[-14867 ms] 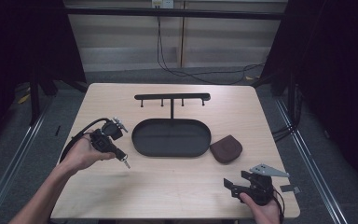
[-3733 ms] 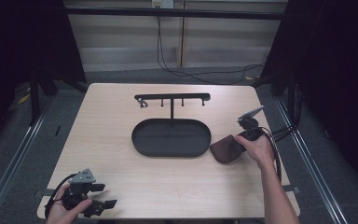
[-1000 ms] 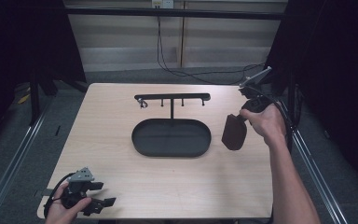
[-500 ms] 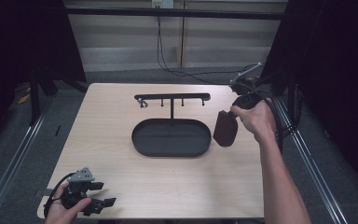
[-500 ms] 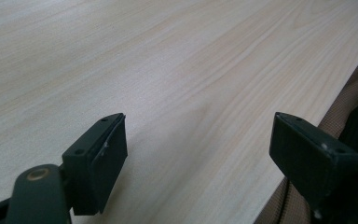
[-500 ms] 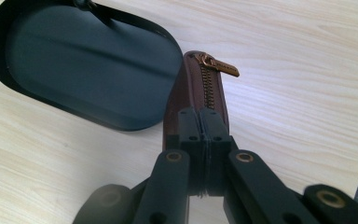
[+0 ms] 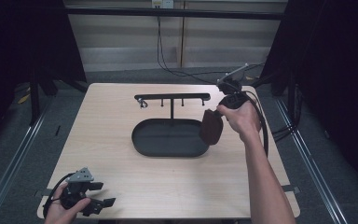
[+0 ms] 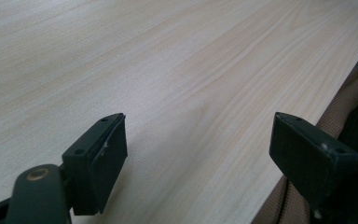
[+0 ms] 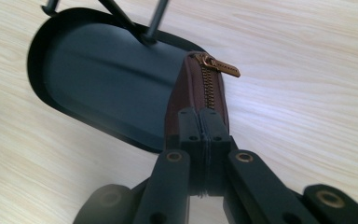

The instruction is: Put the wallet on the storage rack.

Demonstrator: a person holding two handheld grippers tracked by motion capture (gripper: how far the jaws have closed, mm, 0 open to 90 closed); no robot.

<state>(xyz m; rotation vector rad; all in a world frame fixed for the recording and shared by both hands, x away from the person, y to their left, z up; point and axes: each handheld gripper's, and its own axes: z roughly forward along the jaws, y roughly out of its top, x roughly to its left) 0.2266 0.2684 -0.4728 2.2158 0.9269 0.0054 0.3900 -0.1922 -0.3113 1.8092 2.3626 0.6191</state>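
Observation:
A dark brown zip pouch (image 7: 211,127) hangs from my right gripper (image 7: 217,112), which is shut on its top edge. In the right gripper view the jaws (image 9: 199,116) pinch the pouch (image 9: 205,88) beside its brass zip, whose pull points away. The pouch hangs over the right end of the black oval tray (image 7: 168,153), above its rim (image 9: 98,126). My left gripper (image 7: 101,194) rests at the table's front left corner. It is open (image 8: 198,144), with only bare wood between its jaws.
A black T-shaped stand (image 7: 172,97) with small hooks rises from the tray's far side, and a small ring (image 7: 143,103) hangs at its left end. Black cables trail off the table's right edge (image 7: 265,135). The light wooden table (image 7: 121,121) has dark floor around it.
The right hand has carried the hanging pouch to the left, from beside the tray to over its right end. Several seconds ago the pouch lay on the table. The left gripper has stayed put.

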